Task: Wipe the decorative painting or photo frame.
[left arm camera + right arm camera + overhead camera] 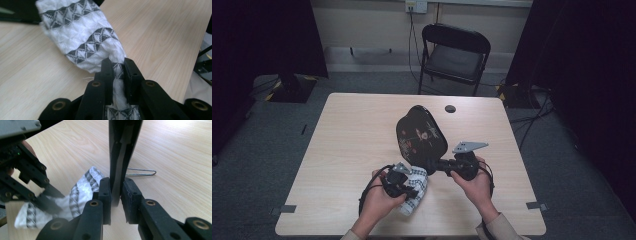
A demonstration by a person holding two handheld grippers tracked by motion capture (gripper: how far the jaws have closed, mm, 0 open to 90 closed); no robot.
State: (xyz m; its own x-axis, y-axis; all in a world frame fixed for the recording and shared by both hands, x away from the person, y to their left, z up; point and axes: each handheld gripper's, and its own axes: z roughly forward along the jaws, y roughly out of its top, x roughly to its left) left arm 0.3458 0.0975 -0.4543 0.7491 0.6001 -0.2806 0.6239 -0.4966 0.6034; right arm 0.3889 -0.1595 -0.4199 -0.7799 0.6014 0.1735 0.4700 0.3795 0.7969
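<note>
A black oval lacquered plate (421,135) with a flower pattern stands tilted up near the middle of the table (352,130). My right gripper (432,166) is shut on its lower edge. In the right gripper view the plate (122,145) rises edge-on from between the pads of that gripper (115,187). A white cloth (418,180) with grey triangle bands lies bunched at the table's front. My left gripper (413,192) is shut on it. In the left gripper view the cloth (82,37) stretches away from that gripper (117,66), pinched at its near end.
A thin wire loop (141,172) lies on the table just behind the plate. A small round black cap (450,108) sits in the tabletop at the far side. A black folding chair (454,55) stands beyond the table. Cables run across the floor at right.
</note>
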